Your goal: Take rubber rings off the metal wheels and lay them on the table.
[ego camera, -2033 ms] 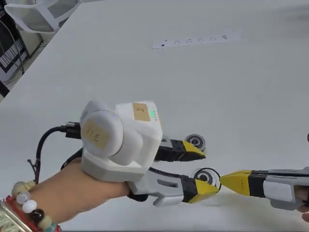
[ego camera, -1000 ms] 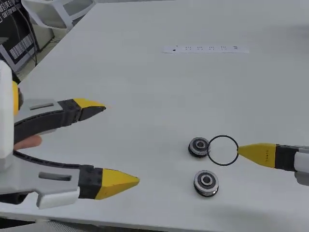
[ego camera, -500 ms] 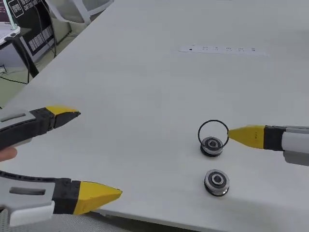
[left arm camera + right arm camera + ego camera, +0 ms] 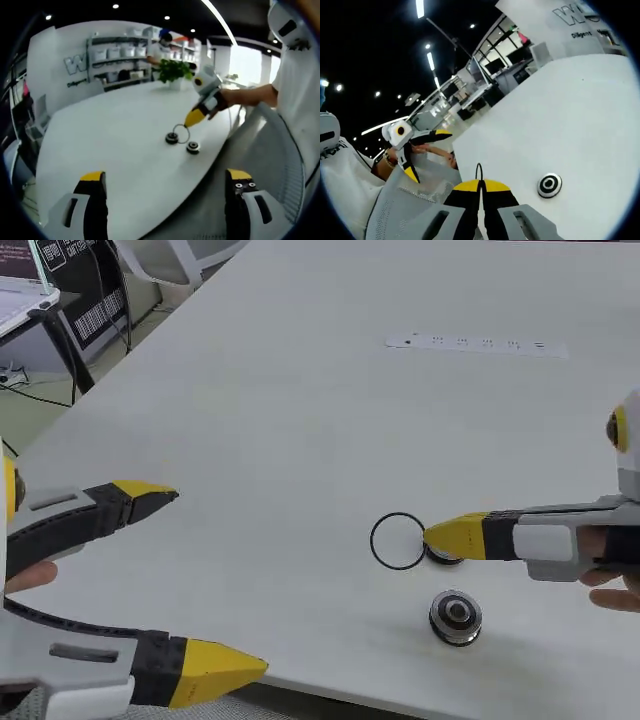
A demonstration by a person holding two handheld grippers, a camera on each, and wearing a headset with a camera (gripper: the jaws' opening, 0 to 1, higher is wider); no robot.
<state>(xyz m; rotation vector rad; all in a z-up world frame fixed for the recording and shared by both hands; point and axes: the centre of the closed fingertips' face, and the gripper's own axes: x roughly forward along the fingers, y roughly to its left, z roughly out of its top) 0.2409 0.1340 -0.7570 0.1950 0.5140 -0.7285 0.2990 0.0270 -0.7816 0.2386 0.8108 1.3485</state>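
Right tongs (image 4: 428, 535) pressed together, pinching rubber ring (image 4: 372, 540) at one spot on its rim. It sits centre-right of the head view, just left of a metal wheel (image 4: 443, 557) half hidden behind the jaws. Ring looks thin, light and floppy, likely stretchy and a bit grippy. A pinch on the cord itself should hold, and it should fall flat once released. Second wheel (image 4: 456, 616) lower right, apart. White tabletop (image 4: 300, 390). Left tongs (image 4: 220, 582) spread wide, lower left, holding nothing.

room: broad white table (image 4: 300, 390) | beyond its far end: white wall shelves (image 4: 120, 52), green plant (image 4: 172, 70) | above it: round ceiling spotlights (image 4: 116, 6)
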